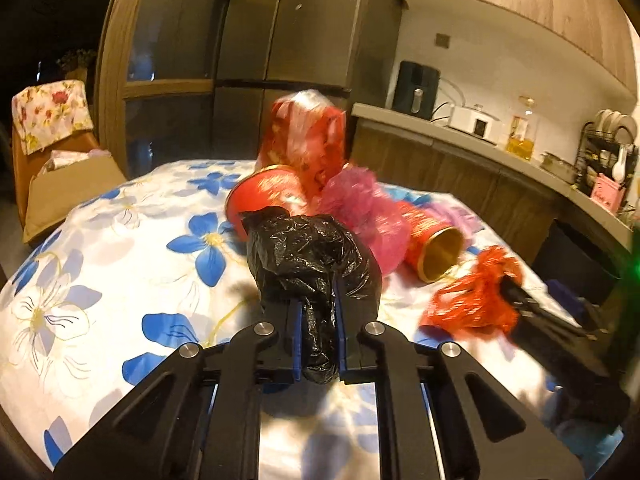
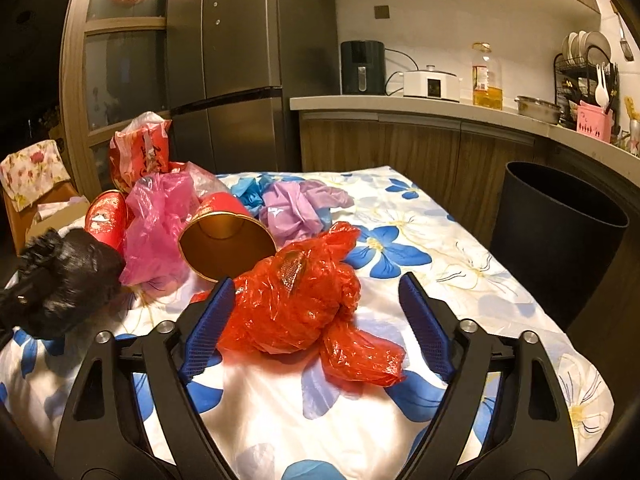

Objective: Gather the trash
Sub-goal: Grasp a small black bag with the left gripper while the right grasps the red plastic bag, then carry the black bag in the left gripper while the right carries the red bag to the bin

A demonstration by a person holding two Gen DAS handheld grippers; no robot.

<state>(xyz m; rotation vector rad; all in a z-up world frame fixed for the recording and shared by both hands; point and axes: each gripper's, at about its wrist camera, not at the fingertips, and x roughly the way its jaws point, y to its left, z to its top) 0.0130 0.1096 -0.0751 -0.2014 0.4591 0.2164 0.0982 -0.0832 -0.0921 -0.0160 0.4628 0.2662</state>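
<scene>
My left gripper (image 1: 318,304) is shut on a crumpled black plastic bag (image 1: 312,256) and holds it above the floral tablecloth (image 1: 120,264); the bag also shows at the left of the right wrist view (image 2: 64,276). My right gripper (image 2: 316,292) is open, its blue pads on either side of a crumpled red plastic bag (image 2: 304,304) lying on the cloth; its left pad touches the bag. That red bag shows blurred in the left wrist view (image 1: 476,300). Behind lie a pink bag (image 2: 160,224), a red-and-gold tube (image 2: 224,236), a purple bag (image 2: 296,208) and a blue bag (image 2: 248,192).
A black bin (image 2: 556,240) stands off the table's right edge. A red printed bag (image 2: 140,152) and a red can (image 2: 106,216) sit at the table's far left. A fridge (image 2: 240,60), a kitchen counter (image 2: 440,106) with appliances, and a chair with a cardboard box (image 1: 68,196) surround the table.
</scene>
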